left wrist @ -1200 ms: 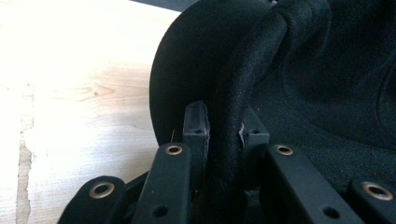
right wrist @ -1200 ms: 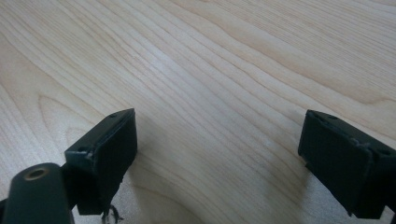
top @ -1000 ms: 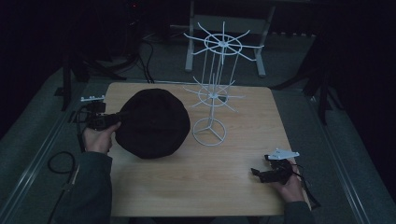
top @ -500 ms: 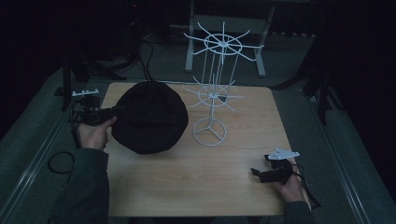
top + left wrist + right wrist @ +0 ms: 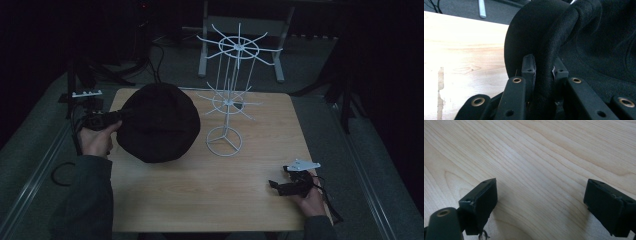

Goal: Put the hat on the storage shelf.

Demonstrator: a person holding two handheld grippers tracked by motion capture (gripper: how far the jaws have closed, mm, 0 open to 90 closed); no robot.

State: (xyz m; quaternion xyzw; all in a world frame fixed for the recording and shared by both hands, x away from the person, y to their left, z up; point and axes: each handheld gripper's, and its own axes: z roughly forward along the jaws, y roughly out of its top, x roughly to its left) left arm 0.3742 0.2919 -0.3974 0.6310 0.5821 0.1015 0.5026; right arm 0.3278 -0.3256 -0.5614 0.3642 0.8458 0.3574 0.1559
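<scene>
A light wooden table (image 5: 200, 200) carries two things — a white wire rack (image 5: 226, 107) standing on its ring base near the middle, and a black hat (image 5: 160, 122) just left of it.

Person, dark sleeves, black gripper in each hand.
Left gripper (image 5: 541, 75): black jaws, linkage bars with brass-ringed rivets, pale plate on top. Right gripper (image 5: 540, 205): squarish black pads, worn edges, grey three-cornered plate, black cable trailing. Left sleeve (image 5: 85, 200) dark grey-green.
</scene>
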